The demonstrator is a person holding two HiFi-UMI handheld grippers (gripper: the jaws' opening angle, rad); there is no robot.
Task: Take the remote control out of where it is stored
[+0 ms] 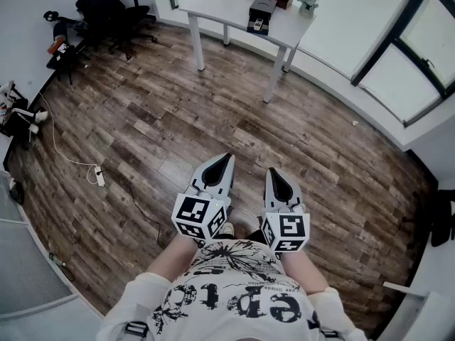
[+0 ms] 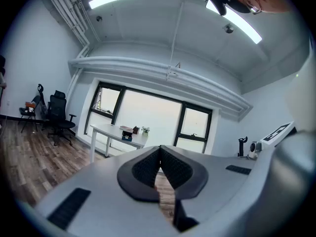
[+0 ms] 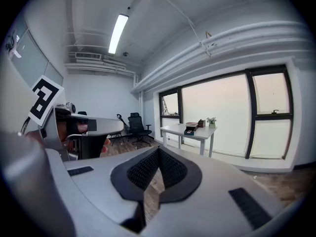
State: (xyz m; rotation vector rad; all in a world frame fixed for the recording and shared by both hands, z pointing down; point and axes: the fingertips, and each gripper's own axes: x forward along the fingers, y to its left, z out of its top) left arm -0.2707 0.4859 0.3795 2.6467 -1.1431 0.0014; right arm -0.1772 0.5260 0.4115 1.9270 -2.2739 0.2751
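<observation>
Two grey handheld tools, the left gripper point(image 1: 226, 162) and the right gripper point(image 1: 272, 175), hang at the person's waist, jaws together on nothing. One white worktop point(image 1: 220, 6) far ahead carries one black box point(image 1: 261, 8); the remote control cannot be made out.

The left gripper point(image 1: 228, 158) and right gripper point(image 1: 271, 171) hover side by side, jaws seemingly together, far from the white table point(image 1: 219, 6).
</observation>
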